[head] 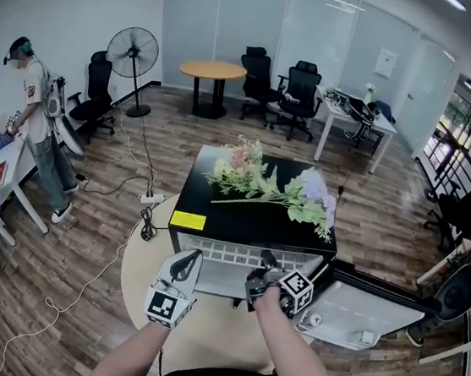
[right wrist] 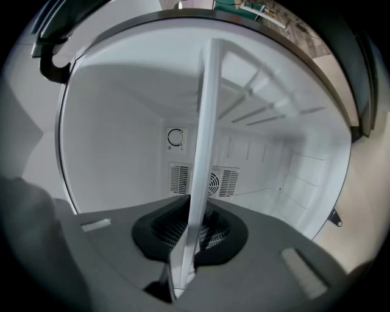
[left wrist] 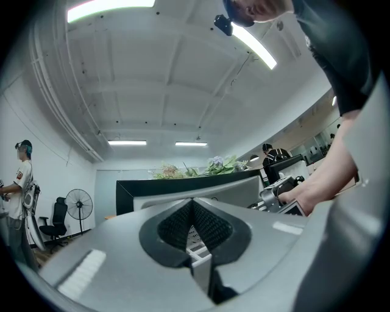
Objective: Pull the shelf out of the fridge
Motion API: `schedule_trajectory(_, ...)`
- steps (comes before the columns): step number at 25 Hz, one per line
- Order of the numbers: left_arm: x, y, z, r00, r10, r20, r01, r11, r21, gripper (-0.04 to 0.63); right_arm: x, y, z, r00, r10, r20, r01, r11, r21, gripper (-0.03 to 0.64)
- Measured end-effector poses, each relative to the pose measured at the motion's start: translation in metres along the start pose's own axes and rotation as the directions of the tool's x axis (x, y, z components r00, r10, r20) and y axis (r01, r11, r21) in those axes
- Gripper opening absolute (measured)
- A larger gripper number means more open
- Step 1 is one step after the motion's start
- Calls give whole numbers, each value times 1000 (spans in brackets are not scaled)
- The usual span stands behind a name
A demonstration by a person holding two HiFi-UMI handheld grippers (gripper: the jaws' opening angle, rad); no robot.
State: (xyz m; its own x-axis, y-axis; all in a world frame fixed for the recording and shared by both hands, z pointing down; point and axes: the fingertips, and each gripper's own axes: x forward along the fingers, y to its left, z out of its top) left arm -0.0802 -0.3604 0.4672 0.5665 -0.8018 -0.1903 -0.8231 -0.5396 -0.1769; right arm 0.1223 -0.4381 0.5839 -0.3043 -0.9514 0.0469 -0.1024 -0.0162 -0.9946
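Gripping one white shelf point(right wrist: 206, 122) in one fridge point(head: 233, 218), right gripper point(right wrist: 192, 210) jaws clenched on it, left gripper point(left wrist: 193, 204) jaws closed, empty

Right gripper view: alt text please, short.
The right gripper is shut on the front edge of a white shelf, which runs up the frame as a thin bar. Behind it is the white inside of the fridge, with a vent grille and a round dial on the back wall.
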Motion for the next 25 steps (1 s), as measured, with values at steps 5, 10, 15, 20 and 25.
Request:
schedule_trajectory(5,-1,-1,3,1000,3,11,-3,1000,5,0,-7,-1,-3,1000,-1,-1,1,1000,-9,32)
schedule_trajectory(10,-3,-4,11,1000,2,20,-2,1000,8,0,-18,1,-9,1000,-1,-8,1,1000,-15,32)
schedule_trajectory(15,-4,-10,21,1000,2,28,-3,1000,23,0,-29,-1,-13,1000,-5,-9,5,1000,-16,32)
schedule_trajectory(20,-10,-16,22,999,-7,36,6,1000,20,0,-39,1,-18,1000,-8,-11,8,1000,-13,32)
schedule_trajectory(25,-21,-19,25,999,0,34,-1,1000,22,0,-48,-2,-20,1000,-13,-11,13,1000,-16,32)
